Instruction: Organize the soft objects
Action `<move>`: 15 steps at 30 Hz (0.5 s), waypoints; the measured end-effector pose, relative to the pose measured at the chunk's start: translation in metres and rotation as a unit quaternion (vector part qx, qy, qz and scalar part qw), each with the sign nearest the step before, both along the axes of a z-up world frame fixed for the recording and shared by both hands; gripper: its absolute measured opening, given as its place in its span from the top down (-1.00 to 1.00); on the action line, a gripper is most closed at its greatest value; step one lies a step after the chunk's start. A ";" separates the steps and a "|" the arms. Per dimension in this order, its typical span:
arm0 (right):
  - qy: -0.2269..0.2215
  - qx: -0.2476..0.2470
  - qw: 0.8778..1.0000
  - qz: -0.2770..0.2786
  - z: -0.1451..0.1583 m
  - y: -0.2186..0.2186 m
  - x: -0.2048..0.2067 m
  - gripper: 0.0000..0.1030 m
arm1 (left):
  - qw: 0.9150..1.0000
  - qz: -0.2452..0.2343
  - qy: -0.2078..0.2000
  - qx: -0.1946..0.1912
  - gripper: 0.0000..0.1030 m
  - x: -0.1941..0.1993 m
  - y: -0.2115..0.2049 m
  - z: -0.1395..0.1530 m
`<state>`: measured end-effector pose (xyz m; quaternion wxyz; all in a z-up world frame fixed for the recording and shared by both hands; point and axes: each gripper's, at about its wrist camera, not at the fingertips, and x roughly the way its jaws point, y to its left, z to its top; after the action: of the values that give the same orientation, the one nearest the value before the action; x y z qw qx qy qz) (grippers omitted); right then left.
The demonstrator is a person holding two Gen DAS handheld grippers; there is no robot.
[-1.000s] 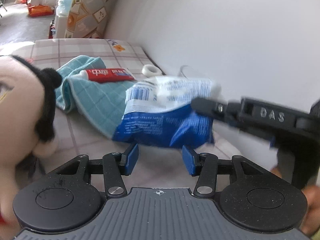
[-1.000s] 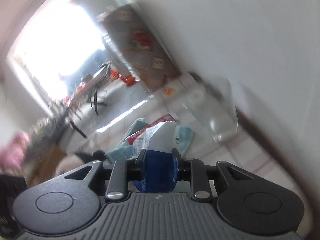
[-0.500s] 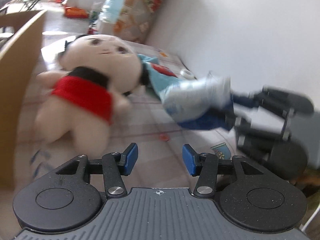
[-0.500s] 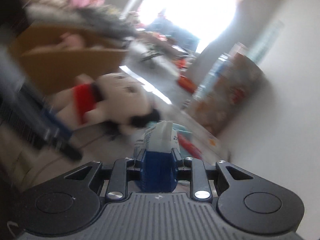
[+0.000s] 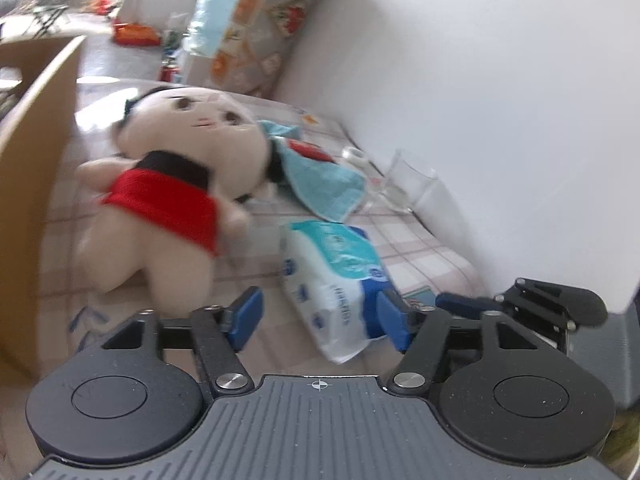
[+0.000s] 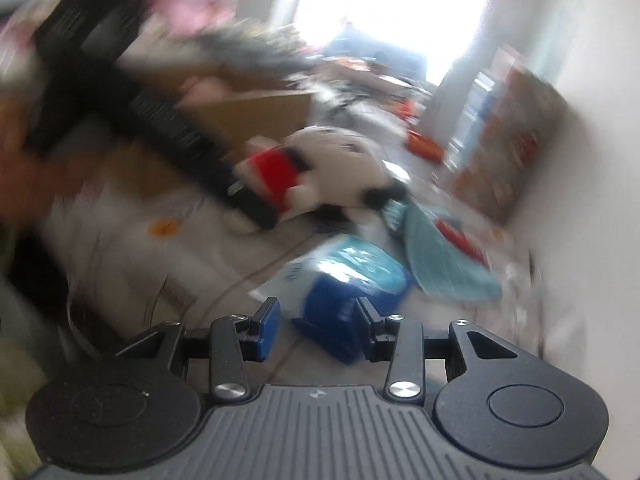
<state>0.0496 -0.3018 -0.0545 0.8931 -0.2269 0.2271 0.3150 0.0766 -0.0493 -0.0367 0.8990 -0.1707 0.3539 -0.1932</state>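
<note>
Item: tissue pack [image 5: 334, 280], soft, white and blue with a teal panel. It is laid flat on the checked cloth [image 5: 416, 248], near the wall. Printed lettering is seen on its wrapper, too blurred to be read.

Left gripper [image 5: 320, 316]: jaws are spread and opening; the pack's near end is seen between them, unpressed.

Right gripper [image 6: 316, 322]: jaws are opening; the pack's blue end is seen between them, and no pad is pressed on it. A second ago the pack was pinched in these jaws and carried above the cloth; it is now released.

Also listed: plush doll [image 5: 176, 184] in red top, beside a cardboard box [image 5: 36, 176]; teal towel [image 5: 324, 184]; clear glass [image 5: 412, 182].
</note>
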 end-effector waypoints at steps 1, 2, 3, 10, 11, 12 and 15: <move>0.021 0.039 0.999 -0.023 0.003 -0.012 0.006 0.17 | 1.000 -0.011 0.000 0.006 -0.43 0.005 -0.007 0.002; 0.040 0.079 0.995 -0.045 0.004 -0.025 0.012 0.17 | 1.000 -0.017 -0.001 0.014 -0.50 0.010 -0.015 0.001; 0.064 0.123 0.988 -0.070 0.005 -0.039 0.022 0.17 | 1.000 -0.022 -0.001 0.020 -0.58 0.015 -0.021 0.002; 0.151 0.295 0.925 -0.185 -0.007 -0.094 0.078 0.06 | 0.995 -0.038 0.021 0.086 -0.84 0.061 -0.071 -0.007; 0.150 0.296 0.924 -0.190 -0.009 -0.095 0.080 0.05 | 0.994 -0.031 0.029 0.100 -0.87 0.067 -0.077 -0.009; 0.150 0.298 0.923 -0.192 -0.011 -0.095 0.082 0.05 | 0.993 -0.026 0.035 0.111 -0.88 0.073 -0.082 -0.012; 0.149 0.301 0.923 -0.189 -0.010 -0.094 0.089 0.04 | 0.989 -0.013 0.057 0.135 -0.88 0.087 -0.094 -0.021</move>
<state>0.1383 -0.3960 -0.0649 0.9182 0.1497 0.2906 0.2237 0.1637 -0.1438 -0.0579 0.8898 -0.0541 0.4292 -0.1455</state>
